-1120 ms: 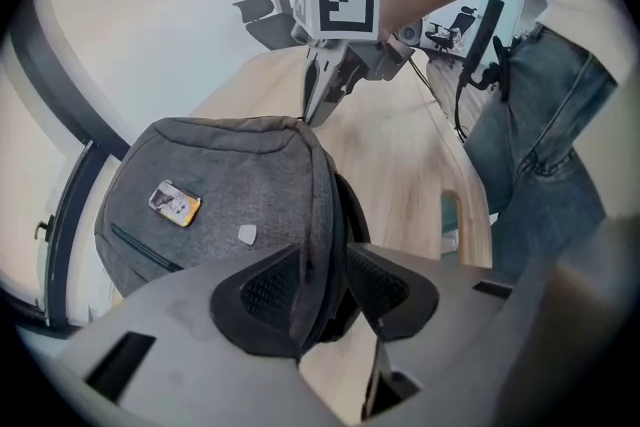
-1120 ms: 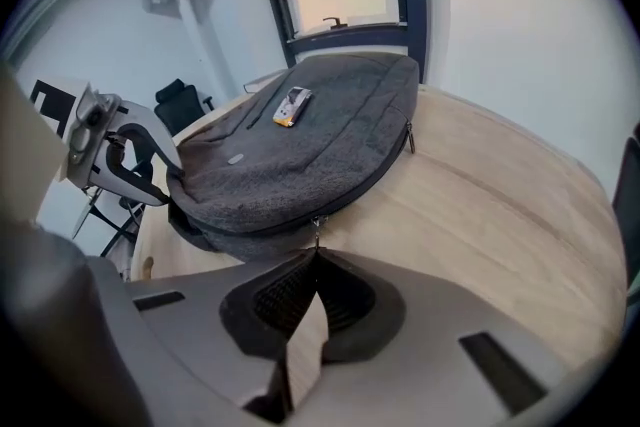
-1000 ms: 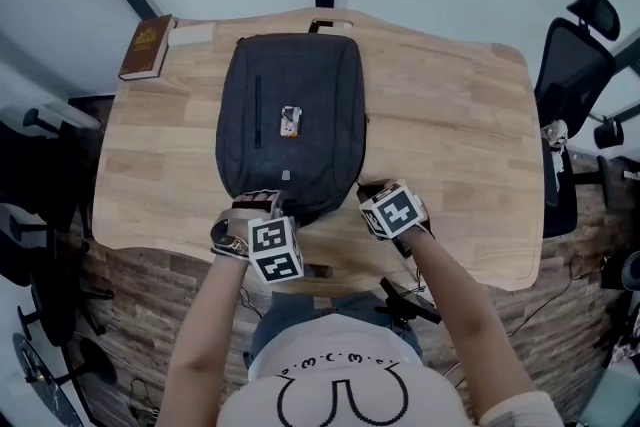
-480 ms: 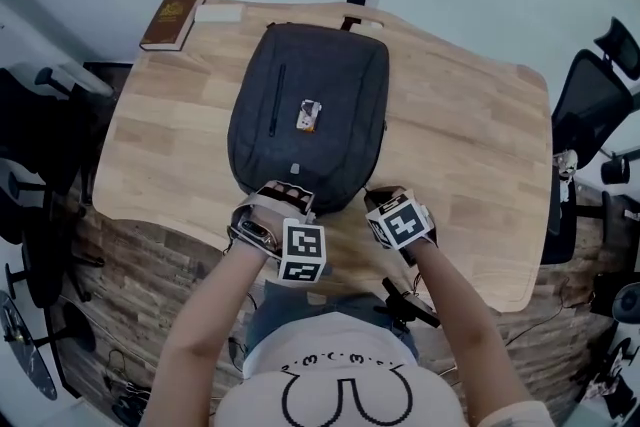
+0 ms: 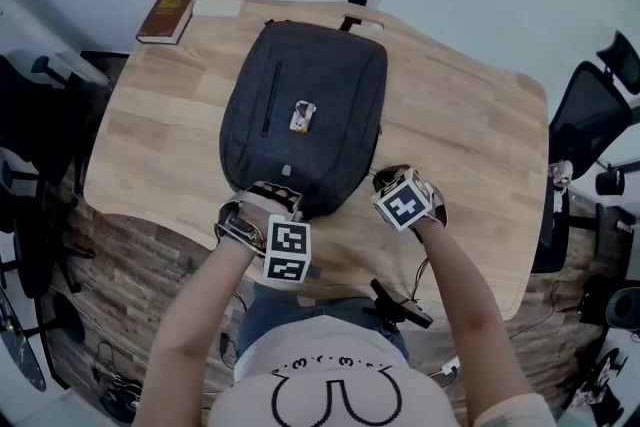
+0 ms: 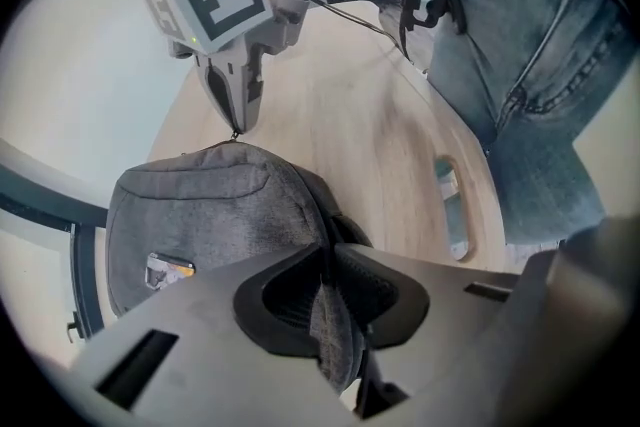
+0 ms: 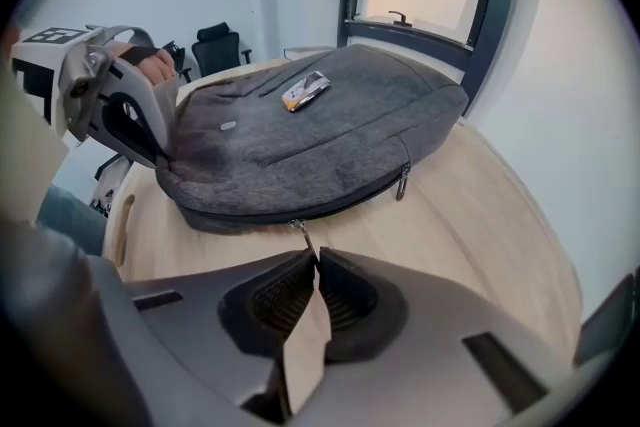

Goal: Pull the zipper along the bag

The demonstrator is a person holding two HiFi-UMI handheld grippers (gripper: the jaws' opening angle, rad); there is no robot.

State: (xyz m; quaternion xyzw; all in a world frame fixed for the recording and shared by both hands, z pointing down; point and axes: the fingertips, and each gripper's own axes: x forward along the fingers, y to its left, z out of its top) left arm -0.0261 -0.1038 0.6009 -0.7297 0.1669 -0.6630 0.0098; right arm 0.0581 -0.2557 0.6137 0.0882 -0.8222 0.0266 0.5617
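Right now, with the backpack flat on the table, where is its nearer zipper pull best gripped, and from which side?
Grip the thin tab of the zipper pull, not the slider. It sticks out from the backpack's side seam, clear of the fabric, toward the table's near edge. Probably come from that side, from above, pinching across its flat faces.

Bag [image 5: 330, 95] lies on the table [image 5: 470, 165], centre-left in the head view, with a small tag [image 5: 303, 115] on top near its middle. Book [image 5: 170, 12] sits on the table's upper-left corner, behind and left of the bag, and an office chair [image 5: 590, 110] stands off the table's right edge. Zipper pull [image 7: 301, 233] hangs at the bag's near side edge, over the tabletop.
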